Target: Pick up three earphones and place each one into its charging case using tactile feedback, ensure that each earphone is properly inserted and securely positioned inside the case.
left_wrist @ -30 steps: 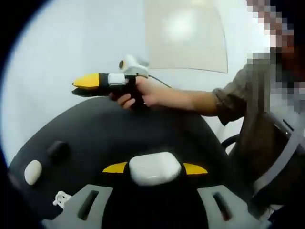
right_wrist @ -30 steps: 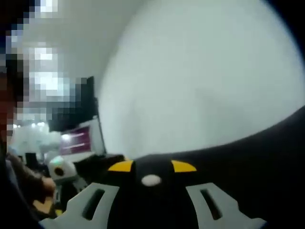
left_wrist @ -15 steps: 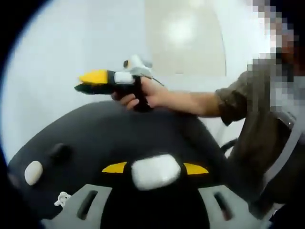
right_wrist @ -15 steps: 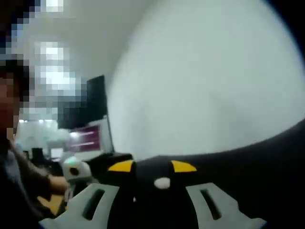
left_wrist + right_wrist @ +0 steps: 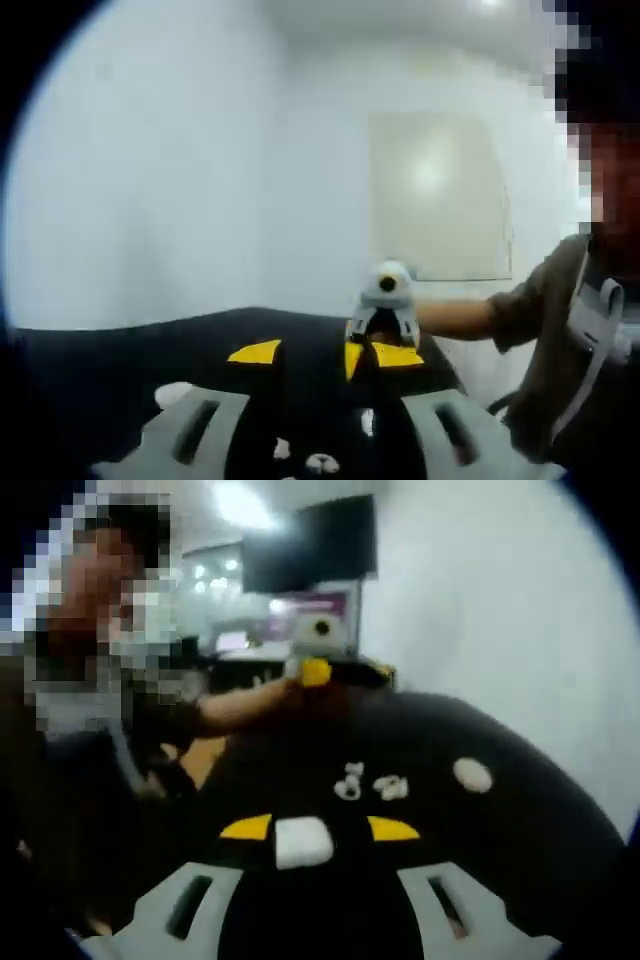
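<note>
"Where's the charging case (image 5: 303, 841)?"

"Between the right gripper (image 5: 318, 828) jaws. Whether it's pinched or just lying there, I can't tell. The left gripper (image 5: 325, 353) jaws stand apart, seemingly empty."

"And the loose earphones (image 5: 348, 785)?"

"Just beyond it on the dark table (image 5: 520, 830). I'd steady the case first, then seat each bud gently."
</note>
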